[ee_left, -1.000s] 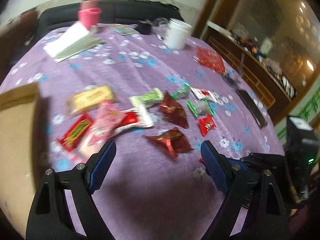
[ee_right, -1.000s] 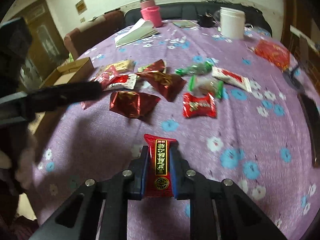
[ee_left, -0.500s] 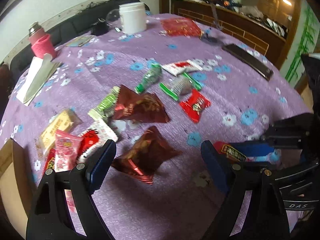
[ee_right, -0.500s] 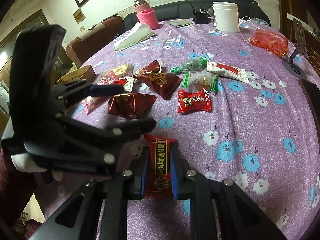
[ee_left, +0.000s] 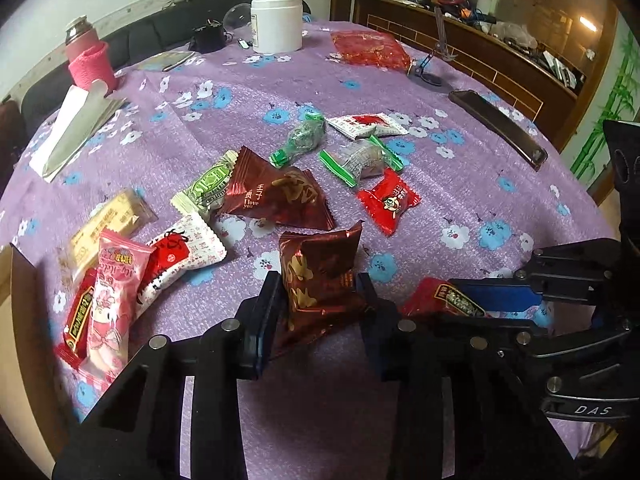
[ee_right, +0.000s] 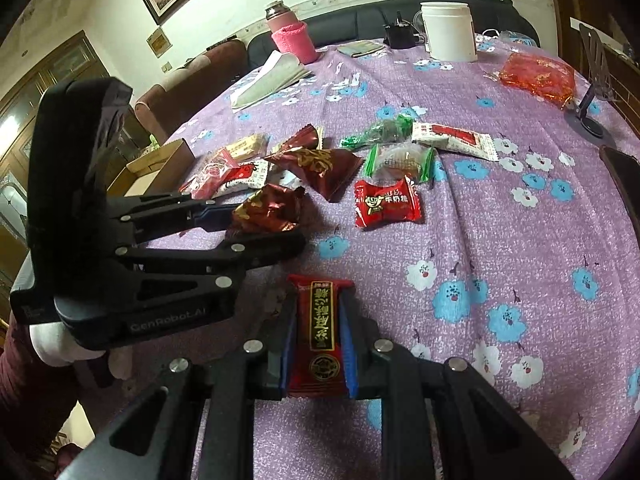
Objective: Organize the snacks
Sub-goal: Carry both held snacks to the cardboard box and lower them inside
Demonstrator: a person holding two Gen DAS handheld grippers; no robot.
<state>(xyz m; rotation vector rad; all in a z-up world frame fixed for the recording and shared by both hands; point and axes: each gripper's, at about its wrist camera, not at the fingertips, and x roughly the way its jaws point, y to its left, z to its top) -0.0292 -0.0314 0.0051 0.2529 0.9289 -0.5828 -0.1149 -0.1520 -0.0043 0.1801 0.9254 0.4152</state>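
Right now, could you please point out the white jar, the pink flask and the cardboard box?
white jar (ee_left: 276,24), left wrist view, front wall.
pink flask (ee_right: 292,40), right wrist view, knitted sleeve.
cardboard box (ee_right: 160,166), right wrist view, side wall.

Your bench, under a purple flowered cloth, carries scattered snack packets, a white jar, a pink-sleeved flask, folded papers, a red bag and a dark phone.

Readable print on grippers and a wrapper

"DAS" on right gripper body; "GenRobot.AI" on left gripper body; "I love you" on dark red triangular packet, beyond left gripper's tips.
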